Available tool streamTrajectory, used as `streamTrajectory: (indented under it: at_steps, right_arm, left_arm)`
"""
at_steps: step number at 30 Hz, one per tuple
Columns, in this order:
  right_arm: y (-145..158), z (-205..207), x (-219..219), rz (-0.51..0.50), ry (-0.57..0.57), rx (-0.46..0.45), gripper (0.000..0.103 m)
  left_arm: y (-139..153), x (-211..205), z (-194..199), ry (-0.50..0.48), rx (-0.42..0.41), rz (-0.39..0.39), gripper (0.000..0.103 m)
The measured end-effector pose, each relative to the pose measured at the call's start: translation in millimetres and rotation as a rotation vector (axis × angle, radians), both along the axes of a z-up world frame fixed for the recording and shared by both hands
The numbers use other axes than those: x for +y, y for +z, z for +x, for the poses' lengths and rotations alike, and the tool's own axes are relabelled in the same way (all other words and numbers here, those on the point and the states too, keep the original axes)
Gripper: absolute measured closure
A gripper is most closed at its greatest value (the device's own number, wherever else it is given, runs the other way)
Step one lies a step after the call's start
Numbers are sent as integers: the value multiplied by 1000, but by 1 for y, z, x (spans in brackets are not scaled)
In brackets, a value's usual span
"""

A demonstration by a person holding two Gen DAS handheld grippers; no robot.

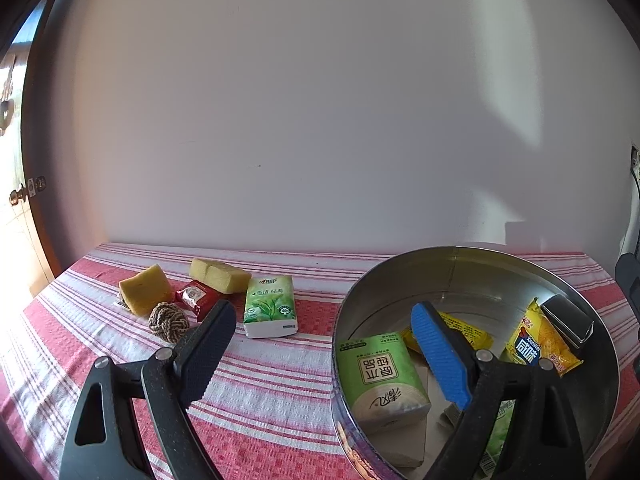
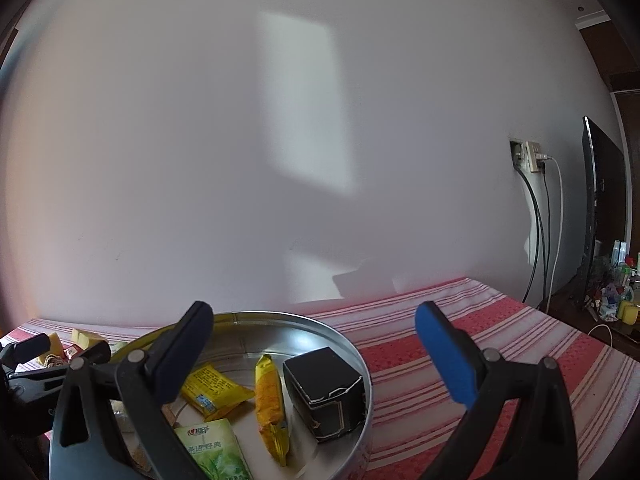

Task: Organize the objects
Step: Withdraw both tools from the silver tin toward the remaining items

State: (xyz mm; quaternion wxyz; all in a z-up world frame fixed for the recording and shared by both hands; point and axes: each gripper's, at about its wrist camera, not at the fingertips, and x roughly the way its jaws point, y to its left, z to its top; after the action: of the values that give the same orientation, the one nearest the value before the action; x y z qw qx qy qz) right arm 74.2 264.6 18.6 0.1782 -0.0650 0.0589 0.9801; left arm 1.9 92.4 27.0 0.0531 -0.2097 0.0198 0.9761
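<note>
A round metal tin (image 1: 456, 253) stands on the striped cloth and holds a green tissue pack (image 1: 380, 376), yellow snack packets (image 1: 538, 346) and a black box (image 1: 568, 320). Left of the tin lie a green-tea tissue pack (image 1: 270, 306), two yellow sponges (image 1: 144, 288), a red packet (image 1: 196, 298) and a rope knot ball (image 1: 168, 320). My left gripper (image 1: 324, 350) is open and empty, its blue finger over the tin. My right gripper (image 2: 316, 356) is open and empty above the tin's (image 2: 320, 322) right rim, near the black box (image 2: 326, 392).
A white wall runs close behind the table. In the right wrist view a wall socket with cables (image 2: 532, 156), a dark screen (image 2: 604, 208) and a cluttered shelf (image 2: 620, 296) stand at the right. Bare striped cloth (image 2: 500, 340) lies right of the tin. A door (image 1: 24, 196) is far left.
</note>
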Motion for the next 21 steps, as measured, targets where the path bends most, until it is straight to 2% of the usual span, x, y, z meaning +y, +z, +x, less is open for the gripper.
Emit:
streamTrajectory:
  at_steps: [6, 11, 21]
  right_arm:
    - [-1, -1, -10, 16, 4, -10, 0]
    - [-2, -1, -11, -22, 7, -16, 0]
    - [2, 2, -42, 39, -3, -25, 0]
  left_arm:
    - [0, -7, 4, 15, 0, 3, 12]
    - [-3, -15, 10, 44, 10, -21, 12]
    - [-5, -43, 15, 81, 20, -63, 12]
